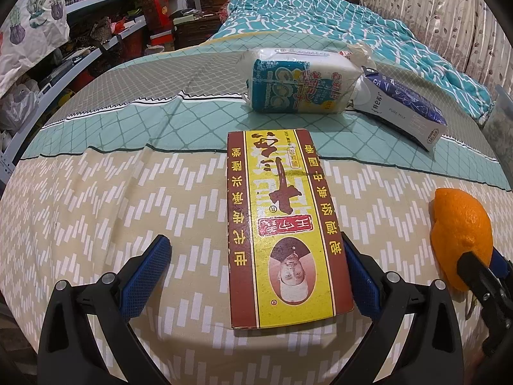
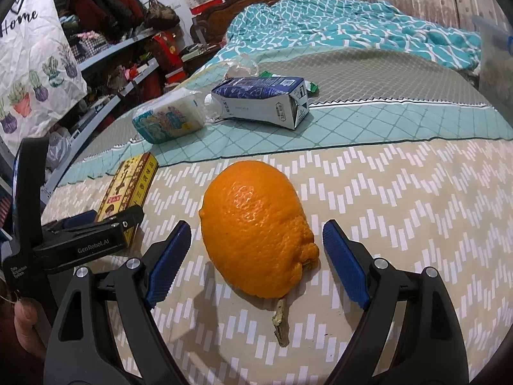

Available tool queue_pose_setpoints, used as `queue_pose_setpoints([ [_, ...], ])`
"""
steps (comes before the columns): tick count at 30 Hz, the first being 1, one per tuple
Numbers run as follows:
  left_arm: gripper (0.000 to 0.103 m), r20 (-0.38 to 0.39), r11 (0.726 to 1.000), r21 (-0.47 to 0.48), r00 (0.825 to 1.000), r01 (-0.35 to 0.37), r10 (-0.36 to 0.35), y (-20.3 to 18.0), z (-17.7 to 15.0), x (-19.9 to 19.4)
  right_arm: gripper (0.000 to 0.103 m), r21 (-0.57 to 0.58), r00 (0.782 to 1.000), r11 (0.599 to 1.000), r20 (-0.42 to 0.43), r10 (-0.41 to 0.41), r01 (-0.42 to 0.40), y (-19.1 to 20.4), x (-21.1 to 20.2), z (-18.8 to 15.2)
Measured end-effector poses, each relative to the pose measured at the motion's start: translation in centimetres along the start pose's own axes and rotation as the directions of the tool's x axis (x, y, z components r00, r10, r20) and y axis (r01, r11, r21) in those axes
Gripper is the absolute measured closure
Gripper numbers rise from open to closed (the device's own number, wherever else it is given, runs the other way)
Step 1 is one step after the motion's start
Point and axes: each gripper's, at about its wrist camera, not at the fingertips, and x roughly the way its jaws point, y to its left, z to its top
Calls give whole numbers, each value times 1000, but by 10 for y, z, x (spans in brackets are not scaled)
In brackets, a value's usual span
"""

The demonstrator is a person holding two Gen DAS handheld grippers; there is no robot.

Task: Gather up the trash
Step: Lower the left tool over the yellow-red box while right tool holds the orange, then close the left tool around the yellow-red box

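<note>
A red and yellow carton (image 1: 282,221) lies flat on the bed between the fingers of my left gripper (image 1: 256,250), which is open around its near end; the right pad is close to its edge, the left pad stands apart. The carton also shows in the right wrist view (image 2: 128,189). An orange (image 2: 256,234) with a dry stem lies between the fingers of my right gripper (image 2: 256,237), which is open with gaps on both sides. The orange also shows in the left wrist view (image 1: 461,237). A tissue pack (image 1: 301,83) and a blue milk carton (image 1: 404,102) lie farther back.
The bedsheet (image 1: 96,211) has beige and green patterned bands. A crumpled teal quilt (image 1: 336,19) lies at the far end by the wooden headboard. Cluttered shelves (image 1: 96,41) stand on the left. A plastic bin (image 2: 493,51) is at the right edge.
</note>
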Motion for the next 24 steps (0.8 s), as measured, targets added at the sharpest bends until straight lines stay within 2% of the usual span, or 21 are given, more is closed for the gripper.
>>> queue_pose_setpoints([
  [1, 8, 0, 1000, 1, 1000, 0, 0, 0, 0, 0, 23, -10, 1000, 1000, -7, -8, 8, 2, 2, 0],
  [2, 8, 0, 1000, 2, 1000, 0, 0, 0, 0, 0, 31, -15, 1000, 1000, -16, -20, 19, 3, 3, 0],
  [3, 8, 1, 1000, 7, 1000, 1, -1, -1, 0, -1, 34, -18, 1000, 1000, -18, -14, 13, 3, 3, 0],
  [4, 13, 5, 1000, 14, 1000, 8, -9, -1, 0, -2, 39, -21, 1000, 1000, -17, -8, 8, 4, 3, 0],
  [6, 25, 17, 999, 46, 1000, 24, -25, -8, 0, -6, 46, -25, 1000, 1000, -3, -11, 10, 4, 0, -1],
  [7, 37, 22, 998, 62, 999, 33, -34, -12, -1, -8, 49, -19, 1000, 1000, 4, -15, 15, 3, -1, -1],
  [8, 44, 32, 995, 93, 999, 40, -44, -18, -3, -11, 55, -7, 1000, 1000, 6, -20, 20, 0, -1, -1],
  [11, 45, 45, 990, 133, 998, 35, -41, -29, -6, -14, 60, 46, 1000, 999, 18, -15, 14, -10, -4, -2],
  [19, 45, -3, 977, 157, 989, 143, -145, -47, -5, -15, 62, 49, 999, 998, 41, -29, 27, -14, -14, -3],
  [22, 45, -26, 955, 202, 976, 216, -215, -67, -7, -19, 62, 86, 999, 996, 25, -27, 25, -32, -18, -2],
  [24, 45, -53, 923, 250, 956, 292, -289, -89, -10, -24, 62, 114, 999, 993, 24, -41, 38, -50, -24, -2],
])
